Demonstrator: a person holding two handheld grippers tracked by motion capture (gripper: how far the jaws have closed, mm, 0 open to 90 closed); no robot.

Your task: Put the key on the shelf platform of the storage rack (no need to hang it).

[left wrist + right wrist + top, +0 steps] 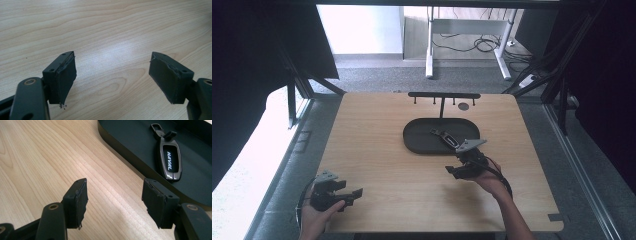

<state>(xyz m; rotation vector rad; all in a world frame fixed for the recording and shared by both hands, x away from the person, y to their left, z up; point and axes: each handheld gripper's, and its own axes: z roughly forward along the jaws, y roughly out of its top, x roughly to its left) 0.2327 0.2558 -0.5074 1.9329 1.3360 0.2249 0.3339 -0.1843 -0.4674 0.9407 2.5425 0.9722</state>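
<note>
At the lower left of the high view my left hand-held gripper (353,194) sits low over the worktop (377,150), jaws spread wide with nothing but pale wood grain between them in its own view (112,72). Nearer the centre right, my right hand-held gripper (451,171) hovers just short of the tray (414,142), its jaws partly spread and empty, their black pads (81,202) ragged at the edges. What I am after is the key fob (170,162), which lies inside the tray, up and to the right of my right hand-held gripper in that gripper's view, close beyond the tray's near rim. Its long axis runs roughly away from me, clip end farthest, so I judge my jaws would have to straddle its narrow width. My right hand is much the nearer one; the left is well apart. The fob looks glossy and hard, a slim rounded bar with white lettering; the tray is matt black, oval and shallow-walled. Beyond it stands a thin black T-shaped rack (443,96).
</note>
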